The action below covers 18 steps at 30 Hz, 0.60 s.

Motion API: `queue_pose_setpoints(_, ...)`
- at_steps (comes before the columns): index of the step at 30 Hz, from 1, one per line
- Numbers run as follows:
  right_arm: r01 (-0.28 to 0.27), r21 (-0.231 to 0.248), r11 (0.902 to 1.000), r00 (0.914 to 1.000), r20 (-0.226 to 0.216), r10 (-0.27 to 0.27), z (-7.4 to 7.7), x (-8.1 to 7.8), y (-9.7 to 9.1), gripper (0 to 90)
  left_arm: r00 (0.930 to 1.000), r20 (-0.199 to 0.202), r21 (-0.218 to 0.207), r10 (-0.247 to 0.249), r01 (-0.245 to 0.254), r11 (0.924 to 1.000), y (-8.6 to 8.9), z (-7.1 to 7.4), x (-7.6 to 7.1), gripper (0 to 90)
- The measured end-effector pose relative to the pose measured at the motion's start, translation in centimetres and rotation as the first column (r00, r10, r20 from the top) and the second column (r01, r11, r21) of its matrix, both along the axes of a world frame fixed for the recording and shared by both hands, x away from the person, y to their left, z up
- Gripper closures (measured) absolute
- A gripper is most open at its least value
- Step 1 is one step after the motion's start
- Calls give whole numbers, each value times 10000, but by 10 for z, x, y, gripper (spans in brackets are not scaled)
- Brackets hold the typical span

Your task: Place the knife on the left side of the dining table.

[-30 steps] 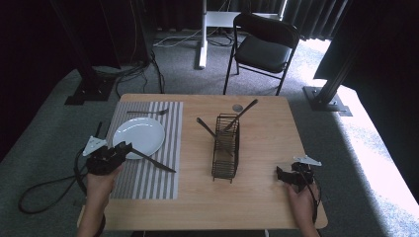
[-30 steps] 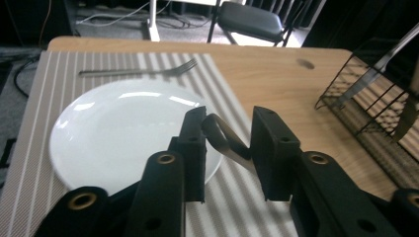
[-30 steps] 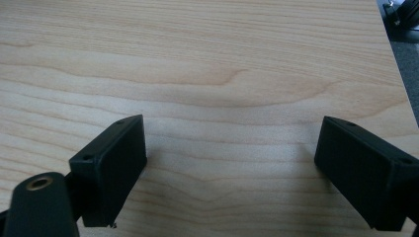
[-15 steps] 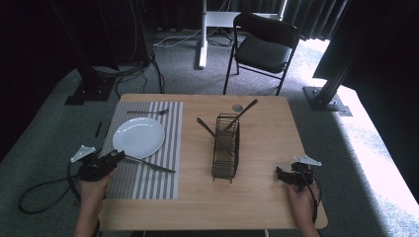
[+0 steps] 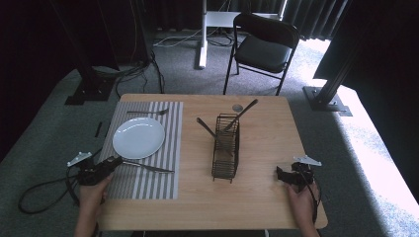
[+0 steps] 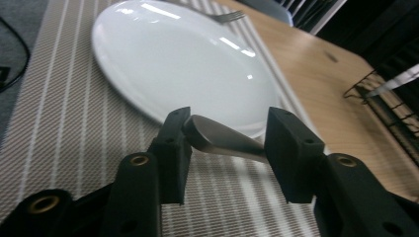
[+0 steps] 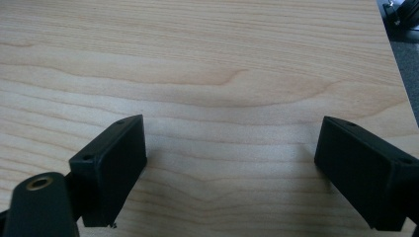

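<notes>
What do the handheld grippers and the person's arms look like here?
Both the left gripper and the right gripper are matte black with two blocky rectangular jaws, brass-coloured screw eyelets, a grey three-cornered top plate and a trailing black cable. The forearms are bare, no sleeves.

High view: daylight enters from 3 o'clock, overexposing the floor there, while the surroundings from 9 to 12 o'clock fall into near-black shadow; the table is evenly lit and slightly soft. Left gripper view: the white plate carries streaked glare toward 12 o'clock; the near jaws are blurred. Right gripper view: diffuse light, with faint shadows beneath soft-edged jaws.
</notes>
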State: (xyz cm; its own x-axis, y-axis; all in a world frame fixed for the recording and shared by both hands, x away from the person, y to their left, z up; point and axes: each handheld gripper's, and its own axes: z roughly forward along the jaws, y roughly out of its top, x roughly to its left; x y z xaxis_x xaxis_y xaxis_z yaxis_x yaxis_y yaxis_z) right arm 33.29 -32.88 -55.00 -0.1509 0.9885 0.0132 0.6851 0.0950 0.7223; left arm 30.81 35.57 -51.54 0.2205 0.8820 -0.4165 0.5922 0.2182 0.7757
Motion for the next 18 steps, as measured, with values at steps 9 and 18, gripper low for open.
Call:
queue_pose_setpoints(9,1,2,10000,10000,0,-1,0,0,0,119,9980,-509,660,380,-346,9972,7,-14,6,474)
queue_pose_setpoints(18,1,-2,10000,10000,0,-1,0,0,0,119,9953,-761,1553,591,-468,9868,3,-19,9,473)
